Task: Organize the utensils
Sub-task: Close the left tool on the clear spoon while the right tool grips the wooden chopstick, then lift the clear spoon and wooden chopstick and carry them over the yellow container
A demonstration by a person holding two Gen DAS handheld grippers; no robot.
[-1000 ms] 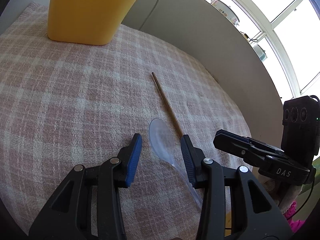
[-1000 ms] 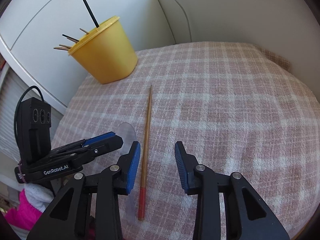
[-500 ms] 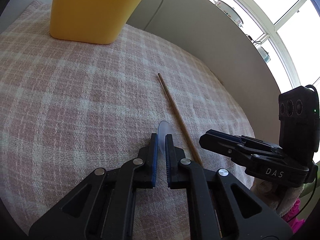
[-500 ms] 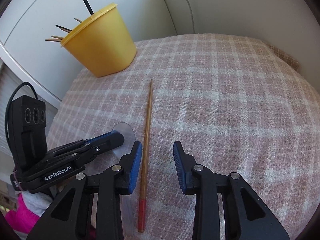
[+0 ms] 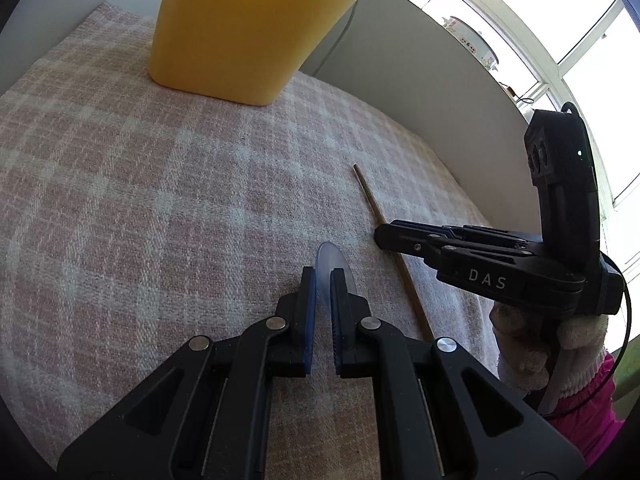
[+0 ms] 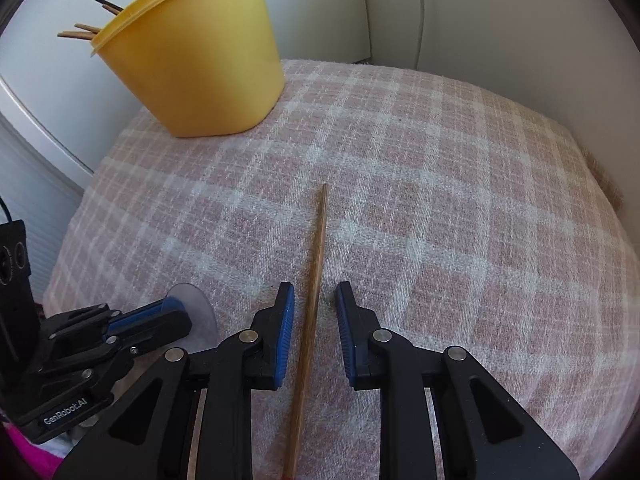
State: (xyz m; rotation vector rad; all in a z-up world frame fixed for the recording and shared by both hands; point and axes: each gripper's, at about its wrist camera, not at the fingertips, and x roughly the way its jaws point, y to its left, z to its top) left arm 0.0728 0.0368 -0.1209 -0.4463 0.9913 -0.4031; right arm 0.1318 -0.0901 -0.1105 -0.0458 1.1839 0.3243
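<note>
Left gripper (image 5: 322, 280) pinches the clear spoon (image 5: 325, 254); right gripper (image 6: 315, 306) open astride the chopstick (image 6: 316, 276). Both not yet in the yellow cup (image 6: 192, 60) at the bench's far-left corner.

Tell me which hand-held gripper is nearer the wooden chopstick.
Right. The right hand-held gripper straddles the wooden chopstick, fingers open on either side. The left hand-held gripper sits beside it, clamping the clear plastic spoon.

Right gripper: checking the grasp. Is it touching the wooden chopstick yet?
Apart. The right wrist view shows the right gripper open, wooden chopstick between, gaps either side.
</note>
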